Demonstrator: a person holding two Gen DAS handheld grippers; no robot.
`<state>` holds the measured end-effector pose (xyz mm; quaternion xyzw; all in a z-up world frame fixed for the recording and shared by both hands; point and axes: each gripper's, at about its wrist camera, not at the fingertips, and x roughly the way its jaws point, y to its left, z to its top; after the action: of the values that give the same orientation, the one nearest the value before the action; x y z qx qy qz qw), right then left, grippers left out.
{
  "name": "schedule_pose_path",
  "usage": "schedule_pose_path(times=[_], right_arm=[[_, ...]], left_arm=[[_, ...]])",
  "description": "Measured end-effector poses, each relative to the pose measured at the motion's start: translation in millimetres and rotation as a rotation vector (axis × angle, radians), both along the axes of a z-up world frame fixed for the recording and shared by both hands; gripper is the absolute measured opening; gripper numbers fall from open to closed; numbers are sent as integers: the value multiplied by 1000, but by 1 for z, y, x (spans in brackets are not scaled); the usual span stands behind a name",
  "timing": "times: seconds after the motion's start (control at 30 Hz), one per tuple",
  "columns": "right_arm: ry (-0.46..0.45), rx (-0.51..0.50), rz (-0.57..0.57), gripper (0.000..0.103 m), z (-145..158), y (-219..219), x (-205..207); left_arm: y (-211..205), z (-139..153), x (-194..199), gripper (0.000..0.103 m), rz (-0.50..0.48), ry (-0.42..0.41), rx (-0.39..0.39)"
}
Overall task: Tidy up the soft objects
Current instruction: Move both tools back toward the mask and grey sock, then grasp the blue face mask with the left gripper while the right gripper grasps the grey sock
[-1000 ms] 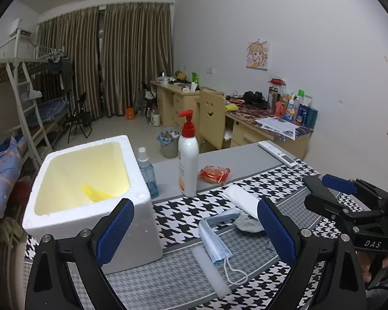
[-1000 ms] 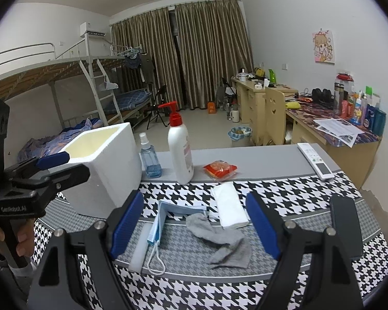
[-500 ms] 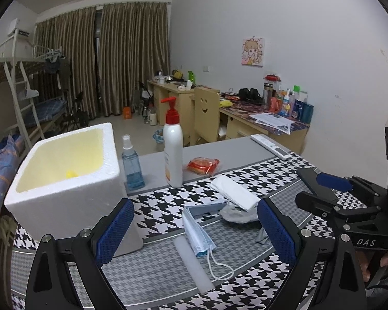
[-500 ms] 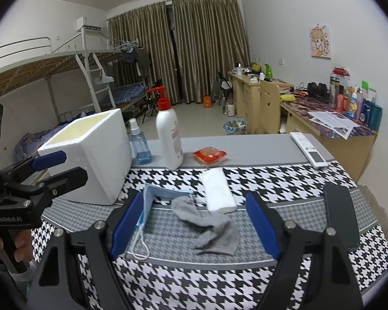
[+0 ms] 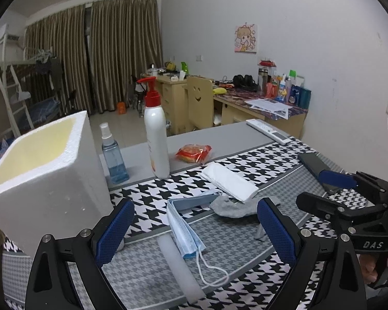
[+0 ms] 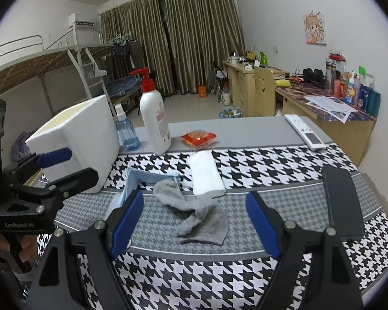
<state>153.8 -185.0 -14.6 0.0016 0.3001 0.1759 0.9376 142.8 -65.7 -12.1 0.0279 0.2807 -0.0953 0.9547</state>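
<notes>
A grey sock (image 6: 198, 213) lies crumpled on the houndstooth tablecloth, with a folded white towel (image 6: 205, 177) just behind it and a blue face mask (image 5: 185, 228) to its left. A white foam box (image 5: 42, 170) stands at the left. My left gripper (image 5: 195, 231) is open and empty, low over the mask. My right gripper (image 6: 194, 222) is open and empty, low over the sock (image 5: 232, 206). The right gripper also shows in the left wrist view (image 5: 333, 188), and the left gripper in the right wrist view (image 6: 62, 165).
A white pump bottle (image 5: 156, 139), a blue spray bottle (image 5: 113, 155) and a red snack packet (image 5: 194, 152) stand behind the cloth. A remote (image 6: 304, 131) and a dark phone (image 6: 342, 201) lie at the right. A white foam strip (image 5: 179, 266) lies near the mask.
Both grippers have come down and forward toward the table. The mask, sock and towel look larger and nearer. The inside of the foam box has dropped out of sight.
</notes>
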Motion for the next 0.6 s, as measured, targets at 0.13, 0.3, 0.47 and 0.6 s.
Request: schedule_pose_path(times=[0.13, 0.3, 0.47, 0.6], right_arm=[[23, -13, 3, 85, -9, 0, 6], [59, -8, 8, 85, -18, 0, 14], [80, -20, 16, 84, -24, 1, 20], [98, -13, 20, 84, -29, 1, 23]], left_arm=[[-3, -12, 11, 94, -4, 33, 1], [-4, -24, 26, 88, 0, 85, 3], [-8, -34, 39, 80, 16, 110, 29], [-5, -41, 46, 79, 33, 132, 33]])
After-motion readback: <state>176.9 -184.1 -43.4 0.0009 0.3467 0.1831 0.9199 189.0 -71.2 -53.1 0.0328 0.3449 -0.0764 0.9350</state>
